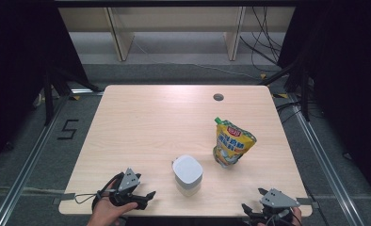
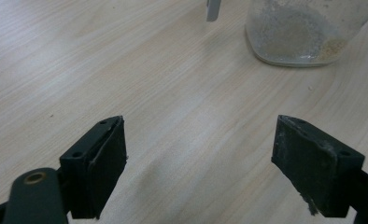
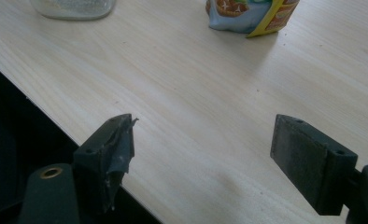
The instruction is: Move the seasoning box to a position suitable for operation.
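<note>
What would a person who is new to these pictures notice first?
The bright yellow and blue pouch stands upright on the right half of the table, the only strong colour there. Beside it, nearer the front edge, stands a clear jar with a white lid. The left gripper and right gripper wait at the front corners, both open and empty.

Jar top: in the left gripper view the clear square-sided jar with pale powder (image 2: 294, 35) is cut off by the upper edge, so its white lid is hidden there.
Pouch print: the lettering on the yellow and blue stand-up pouch with a green cap (image 1: 232, 143) is too small to read.
Pouch top: in the right gripper view just its base shows.
Right hand: the hand at the table's near right corner (image 1: 294, 217) is cropped by the bottom edge.
</note>
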